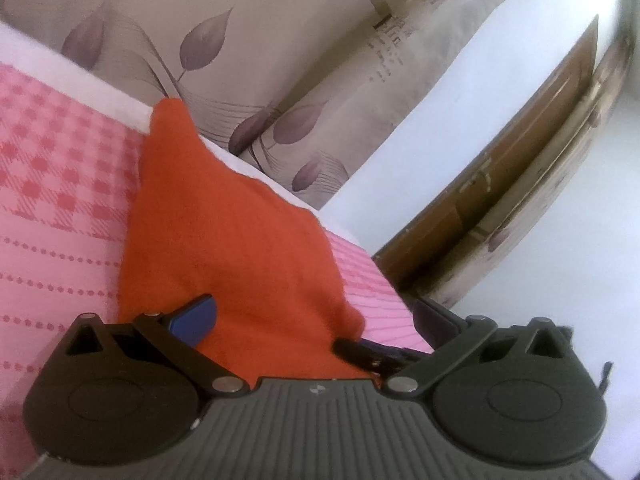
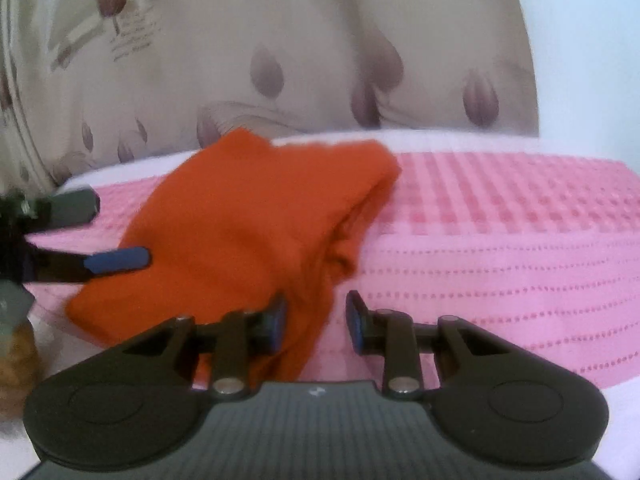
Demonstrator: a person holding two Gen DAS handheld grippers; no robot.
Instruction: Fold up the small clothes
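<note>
In the left wrist view, the orange garment [image 1: 224, 232] lay on the pink checked cloth [image 1: 52, 184], running between the spread fingers of the left tool [image 1: 312, 320], which stood open (one blue pad resting on the fabric). In the right wrist view, the right tool [image 2: 316, 322] was partly open over the garment's near corner, gripping nothing, with the left tool at the garment's left edge.
</note>
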